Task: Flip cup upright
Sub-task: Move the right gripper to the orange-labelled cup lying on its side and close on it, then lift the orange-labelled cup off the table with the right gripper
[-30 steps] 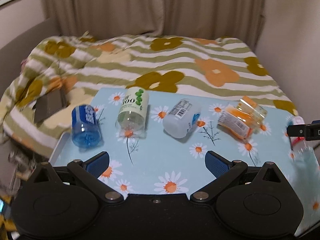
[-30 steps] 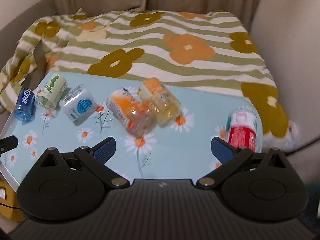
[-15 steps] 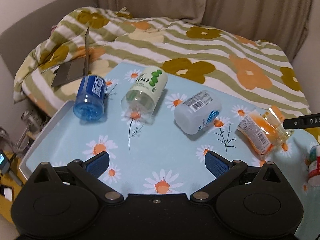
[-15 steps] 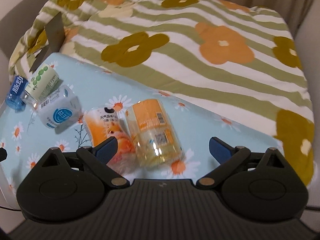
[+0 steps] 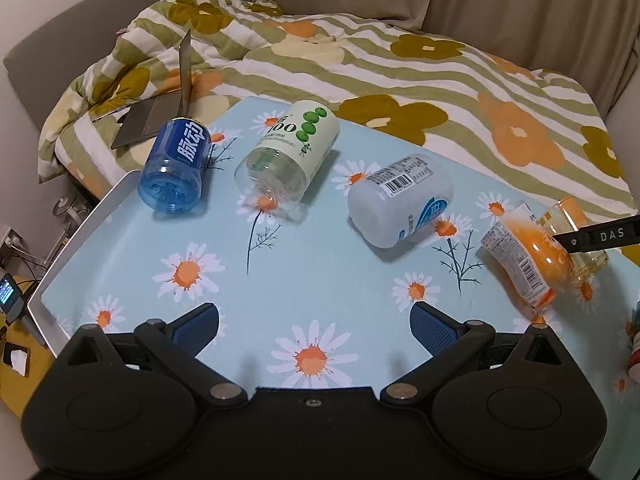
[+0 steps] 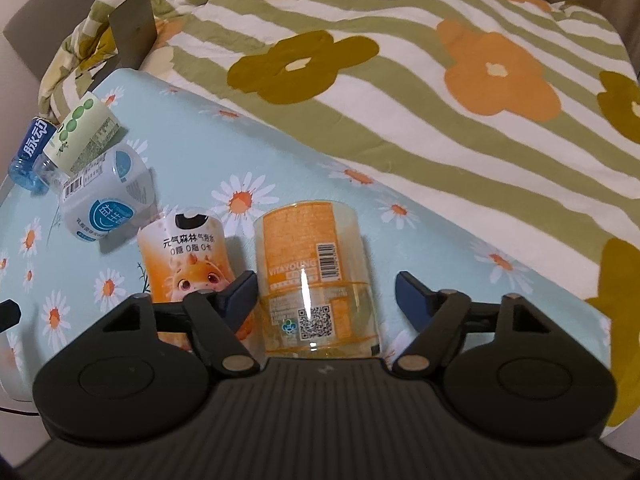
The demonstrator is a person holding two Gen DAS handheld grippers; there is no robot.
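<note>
Several cut-bottle cups lie on their sides on a daisy-print tray (image 5: 304, 280). In the left wrist view: a blue cup (image 5: 174, 166), a green-label cup (image 5: 290, 152), a white cup (image 5: 400, 200), an orange cartoon cup (image 5: 524, 256) and a yellow-orange cup (image 5: 580, 236). My left gripper (image 5: 314, 320) is open and empty above the tray's near part. My right gripper (image 6: 326, 296) is open, and the yellow-orange cup (image 6: 314, 276) lies between its fingers, with a gap on the right side. The orange cartoon cup (image 6: 186, 260) lies just left of it.
The tray rests on a bed with a striped flower quilt (image 5: 400, 60). An open grey laptop (image 5: 160, 108) sits on the quilt beyond the tray's left corner. A red-label cup (image 5: 634, 344) shows at the right edge. Clutter lies on the floor at the left (image 5: 12, 292).
My right gripper has moved forward and down until its fingers straddle the yellow-orange cup. My left gripper has swung a little left and closer to the tray; the cups have not moved.
</note>
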